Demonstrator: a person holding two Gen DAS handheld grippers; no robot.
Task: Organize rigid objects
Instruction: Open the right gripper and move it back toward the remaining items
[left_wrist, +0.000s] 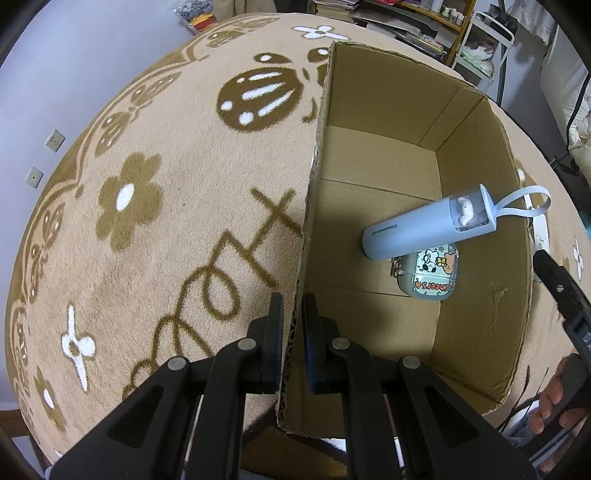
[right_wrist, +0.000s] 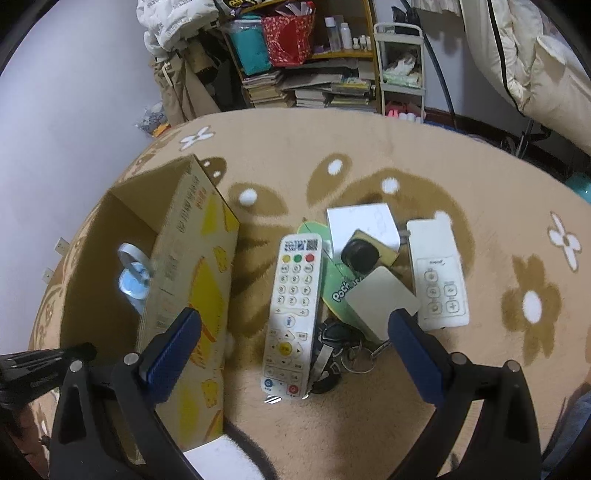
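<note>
The left hand-held gripper (left_wrist: 293, 332) is clamped on the near wall of the cardboard box (left_wrist: 476, 206), where a blue bottle (left_wrist: 424, 229) and a small tin (left_wrist: 430, 275) are already stored. The right hand-held gripper (right_wrist: 291, 332) is held wide open over the white remote (right_wrist: 291, 314), lower centre of frame. It looks light, stiff, a bit slick, so it's probably best pinched across its narrow sides mid-body.

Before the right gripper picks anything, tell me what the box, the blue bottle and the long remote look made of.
Box: corrugated cardboard, matte brown; fluted layers show along its cut edge.
Blue bottle: smooth pale blue shell, probably plastic or coated metal, with a clear cap and a flexible-looking strap.
Long remote: glossy white hard plastic, with coloured, seemingly rubbery buttons.
</note>
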